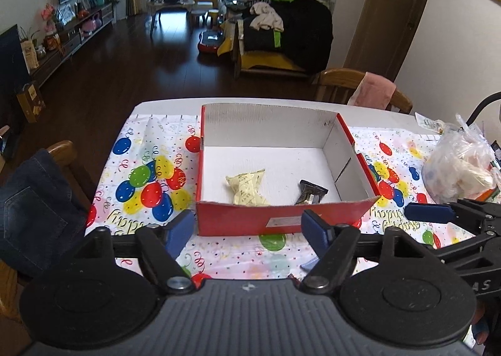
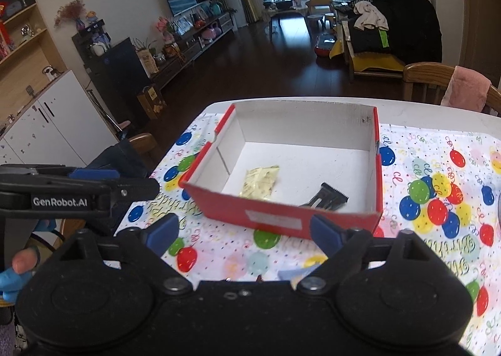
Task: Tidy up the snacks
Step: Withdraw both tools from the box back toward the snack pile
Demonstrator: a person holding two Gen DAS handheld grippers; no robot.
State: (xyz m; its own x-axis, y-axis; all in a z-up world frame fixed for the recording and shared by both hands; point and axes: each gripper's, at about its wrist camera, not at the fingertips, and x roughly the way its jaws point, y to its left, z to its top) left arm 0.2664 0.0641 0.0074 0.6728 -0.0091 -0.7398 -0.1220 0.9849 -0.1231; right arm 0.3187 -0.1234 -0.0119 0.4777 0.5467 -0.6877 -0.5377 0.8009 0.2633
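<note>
2 snacks already lie in the red box (image 1: 281, 215), and both grippers are out of it with nothing in them. So I think 1 round of putting away is done and the next snack has to be fetched.

The left hand-held gripper (image 1: 247, 227) is open wide, and nothing sits between its blue pads. The right hand-held gripper (image 2: 244, 230) is open wide too, and it holds nothing. Both hang just in front of the near wall of the box.

The box is cardboard, red outside and plain white inside, with no lid. It stands in the middle of the bench (image 1: 375, 111), on a thin, shiny cloth (image 1: 150, 174) printed with balloons. The yellow snack (image 1: 245, 187) is a soft, crinkly packet, puffy in the middle. It lies in the near left part of the box. The dark snack (image 1: 311, 193) is a slim, shiny bar with a zigzag end. It lies near the front wall, to the right of the yellow one and not touching it.

A see-through plastic bag (image 1: 460, 165) sits on the right side of the bench. It looks lumpy and full, maybe with more snacks. The next move may be to reach over there, pinch 1 packet gently and lift it over the box wall.
</note>
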